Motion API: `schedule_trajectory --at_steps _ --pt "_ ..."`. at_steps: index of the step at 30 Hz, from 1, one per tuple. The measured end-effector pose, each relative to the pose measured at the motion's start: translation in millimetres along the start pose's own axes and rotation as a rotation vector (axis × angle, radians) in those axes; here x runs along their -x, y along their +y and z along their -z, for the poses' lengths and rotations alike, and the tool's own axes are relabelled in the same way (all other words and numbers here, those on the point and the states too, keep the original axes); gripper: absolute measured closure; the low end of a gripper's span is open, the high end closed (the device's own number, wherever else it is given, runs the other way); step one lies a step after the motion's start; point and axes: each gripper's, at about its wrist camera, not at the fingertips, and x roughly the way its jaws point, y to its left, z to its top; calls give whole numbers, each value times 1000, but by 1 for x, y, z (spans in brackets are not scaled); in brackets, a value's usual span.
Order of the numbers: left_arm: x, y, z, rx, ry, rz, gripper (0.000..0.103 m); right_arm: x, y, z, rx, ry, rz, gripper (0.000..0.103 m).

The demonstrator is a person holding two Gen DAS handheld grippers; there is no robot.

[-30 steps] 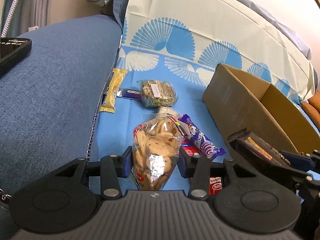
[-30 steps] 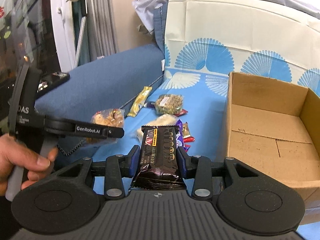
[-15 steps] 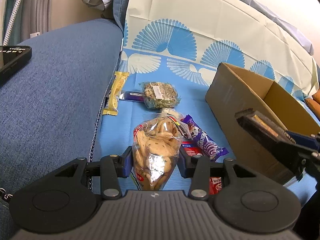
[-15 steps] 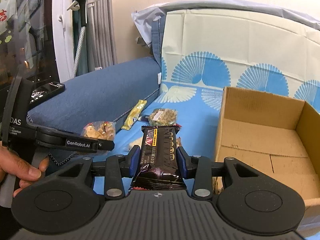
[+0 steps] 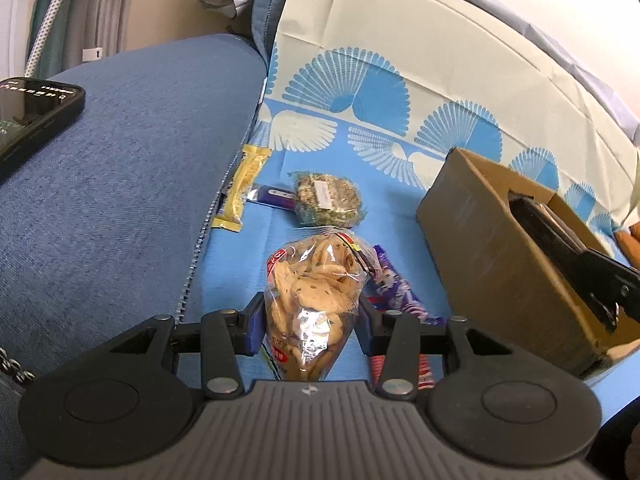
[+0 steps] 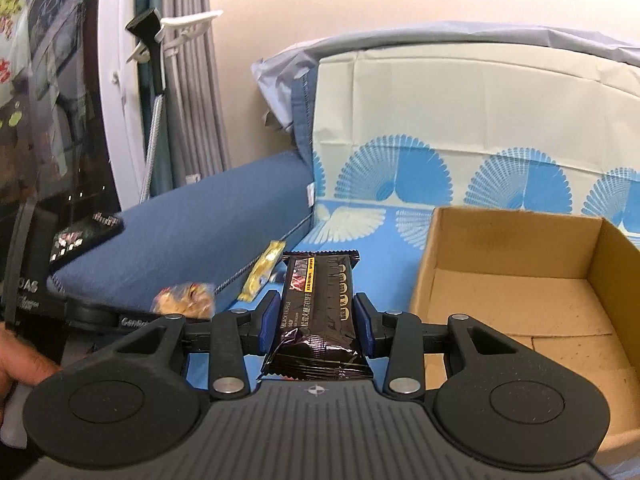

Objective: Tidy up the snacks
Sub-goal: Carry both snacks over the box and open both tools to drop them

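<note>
My left gripper is shut on a clear bag of cookies, held above the blue cloth. My right gripper is shut on a black snack bar, just left of the open cardboard box. In the left wrist view the right gripper and its bar hang over the box's near wall. On the cloth lie a yellow packet, a round seed cake, a purple bar and a red packet. The box holds nothing that I can see.
A blue sofa armrest rises on the left, with a black phone on it. A patterned cloth covers the seat and backrest. A hand holds the left gripper at the right wrist view's left edge.
My right gripper with the black bar has risen and moved toward the box, now over its near wall. The left gripper has kept its place with the cookie bag.
</note>
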Motion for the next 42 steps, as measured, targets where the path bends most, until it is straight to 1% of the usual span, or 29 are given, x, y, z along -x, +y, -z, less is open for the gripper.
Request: schedule_trajectory --at_steps 4,7,11,15,18,25,29,32,36,42 --pt "5 -17 -5 27 -12 24 54 1 -11 -7 -37 -37 19 62" --pt "6 -35 -10 30 -26 47 54 2 -20 -12 -62 -62 39 62" --pt "7 -62 -23 21 -50 84 54 9 -35 -16 -101 -95 70 62" --pt "4 -93 -42 20 -73 130 54 16 -52 -21 -136 -132 120 62" --pt "0 -121 -58 3 -92 169 54 22 -66 -23 -173 -152 178 62" --pt "-14 -202 -91 -95 -129 260 54 30 -98 -23 -258 -177 327 62" --pt "-20 -244 -101 -148 -150 305 54 38 -116 -17 -311 -198 410 62" --pt "-24 -269 -107 -172 -161 327 54 41 -127 -15 -342 -208 457 62" --pt "-27 -289 -113 -188 -174 354 54 46 -139 -10 -375 -218 504 62" --pt "-28 -302 -117 -202 -184 366 54 45 -142 -11 -375 -231 523 62"
